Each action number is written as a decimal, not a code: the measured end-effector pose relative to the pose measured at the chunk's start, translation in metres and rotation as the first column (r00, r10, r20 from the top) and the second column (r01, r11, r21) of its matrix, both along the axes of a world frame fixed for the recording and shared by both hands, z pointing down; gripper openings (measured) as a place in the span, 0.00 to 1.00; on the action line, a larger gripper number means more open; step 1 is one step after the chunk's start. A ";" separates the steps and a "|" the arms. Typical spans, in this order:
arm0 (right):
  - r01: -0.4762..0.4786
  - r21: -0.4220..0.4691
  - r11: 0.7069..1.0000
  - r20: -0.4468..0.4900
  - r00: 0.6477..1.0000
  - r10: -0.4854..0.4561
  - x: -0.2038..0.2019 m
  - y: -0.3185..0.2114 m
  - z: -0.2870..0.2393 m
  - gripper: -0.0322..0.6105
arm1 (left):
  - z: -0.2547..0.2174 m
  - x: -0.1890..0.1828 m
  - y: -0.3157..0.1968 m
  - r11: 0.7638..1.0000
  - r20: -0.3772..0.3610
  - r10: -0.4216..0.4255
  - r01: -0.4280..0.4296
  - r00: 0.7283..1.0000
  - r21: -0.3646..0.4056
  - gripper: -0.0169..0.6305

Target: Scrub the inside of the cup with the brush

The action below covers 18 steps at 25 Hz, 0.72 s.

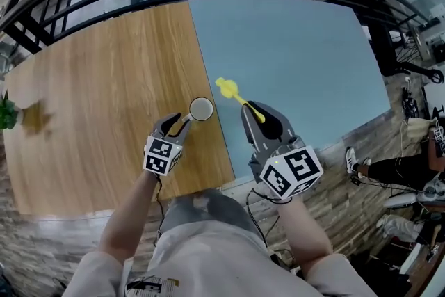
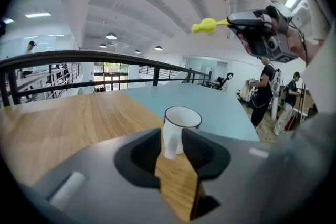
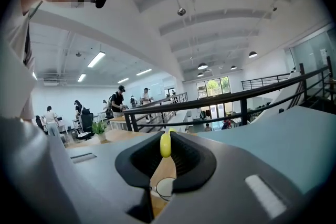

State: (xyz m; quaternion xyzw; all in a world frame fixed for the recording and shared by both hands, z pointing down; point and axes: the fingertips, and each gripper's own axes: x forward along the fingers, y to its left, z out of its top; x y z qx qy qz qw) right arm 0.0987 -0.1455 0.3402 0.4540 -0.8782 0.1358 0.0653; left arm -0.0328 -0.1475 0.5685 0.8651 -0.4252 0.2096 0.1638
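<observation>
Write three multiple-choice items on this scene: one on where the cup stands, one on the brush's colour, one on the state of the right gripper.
1. The cup stands on:
A. the wooden half of the table
B. the blue half of the table
C. a tray

2. The brush is:
A. red
B. yellow
C. black

3. The right gripper is:
A. open and empty
B. shut on the cup
C. shut on the brush

Answers:
1 A: wood grain lies under the cup, just beside the seam with the blue half.
2 B: its head and handle both show yellow.
3 C: the yellow handle sits clamped between its jaws in the right gripper view.
</observation>
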 end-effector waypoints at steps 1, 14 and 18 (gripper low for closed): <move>0.002 0.018 1.000 0.006 1.000 -0.002 -0.001 0.001 -0.010 0.10 | -0.006 -0.002 0.001 1.000 -0.004 -0.008 0.008 1.000 0.006 0.22; -0.019 0.289 0.957 0.067 0.998 0.000 0.000 0.032 -0.143 0.10 | -0.228 -0.040 0.001 0.936 -0.200 -0.103 0.163 0.974 0.313 0.21; -0.034 0.387 0.921 0.048 0.999 0.017 -0.006 0.044 -0.179 0.10 | -0.296 -0.050 0.010 0.893 -0.202 -0.097 0.175 0.975 0.414 0.21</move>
